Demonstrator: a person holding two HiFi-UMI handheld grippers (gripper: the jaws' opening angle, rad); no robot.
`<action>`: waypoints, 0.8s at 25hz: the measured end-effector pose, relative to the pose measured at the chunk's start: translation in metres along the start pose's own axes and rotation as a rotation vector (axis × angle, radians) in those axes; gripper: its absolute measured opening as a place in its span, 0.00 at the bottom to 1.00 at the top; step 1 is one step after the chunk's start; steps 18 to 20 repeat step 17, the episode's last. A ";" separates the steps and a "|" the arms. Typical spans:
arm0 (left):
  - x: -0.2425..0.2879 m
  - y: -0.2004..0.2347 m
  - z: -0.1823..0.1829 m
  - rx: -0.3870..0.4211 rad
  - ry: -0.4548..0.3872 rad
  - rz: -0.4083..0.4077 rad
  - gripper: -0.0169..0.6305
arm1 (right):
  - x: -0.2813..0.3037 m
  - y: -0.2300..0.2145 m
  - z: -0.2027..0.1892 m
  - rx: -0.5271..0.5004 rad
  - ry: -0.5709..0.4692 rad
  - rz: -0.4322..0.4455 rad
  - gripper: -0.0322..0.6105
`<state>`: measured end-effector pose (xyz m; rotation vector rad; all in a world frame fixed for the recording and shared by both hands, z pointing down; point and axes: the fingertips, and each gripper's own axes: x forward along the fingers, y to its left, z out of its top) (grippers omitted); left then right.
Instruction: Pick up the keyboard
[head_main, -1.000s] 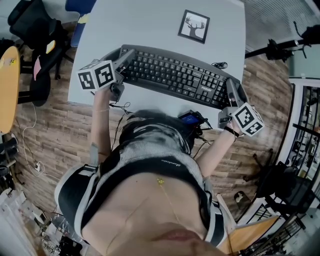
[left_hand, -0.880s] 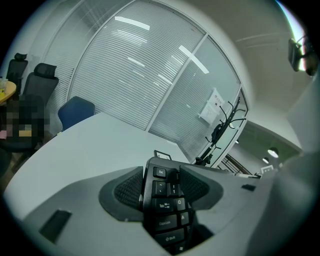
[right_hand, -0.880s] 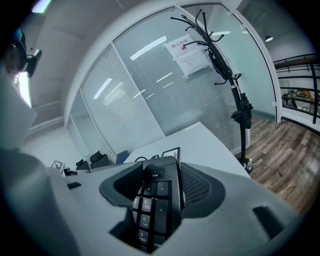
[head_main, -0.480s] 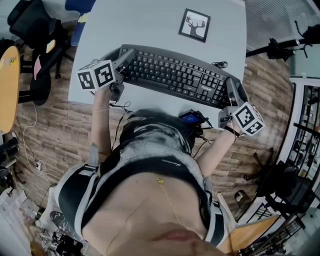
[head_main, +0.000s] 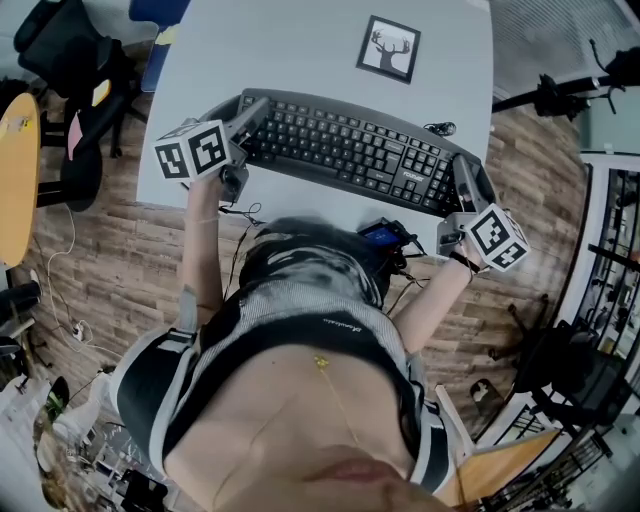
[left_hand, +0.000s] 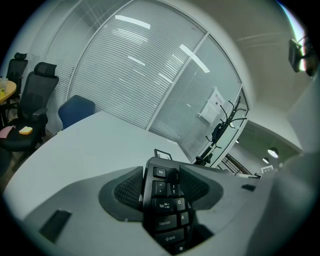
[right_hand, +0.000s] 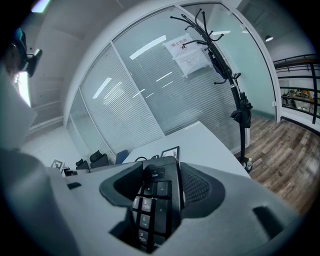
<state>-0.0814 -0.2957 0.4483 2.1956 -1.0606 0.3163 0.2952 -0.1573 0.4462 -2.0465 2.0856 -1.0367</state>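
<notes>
A black keyboard (head_main: 345, 150) lies slantwise across the near part of the grey table (head_main: 300, 50). My left gripper (head_main: 250, 113) is shut on its left end, and the Esc-key corner of the keyboard (left_hand: 162, 200) is pinched between the jaws. At the right end, my right gripper (head_main: 463, 172) is shut on the numpad edge of the keyboard (right_hand: 155, 200). In both gripper views the keyboard stands nearly edge-on, filling the gap between the ribbed pads. Whether it is off the table I cannot tell.
A framed deer picture (head_main: 388, 51) lies on the table beyond the keyboard. A keyboard cable (head_main: 438, 130) curls at the right end. Black office chairs (head_main: 70, 70) and a yellow round table (head_main: 15, 170) stand at left. A coat stand (right_hand: 225, 65) rises at right over wooden floor.
</notes>
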 end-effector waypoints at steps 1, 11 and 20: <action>-0.001 0.000 0.003 0.009 -0.004 0.013 0.36 | 0.000 0.000 0.000 0.000 0.000 0.000 0.41; 0.001 0.001 0.000 0.005 0.003 0.014 0.36 | 0.002 -0.003 -0.002 0.001 0.008 0.000 0.42; 0.008 -0.003 -0.010 -0.027 0.021 -0.033 0.36 | 0.004 -0.004 -0.001 0.000 0.012 -0.001 0.41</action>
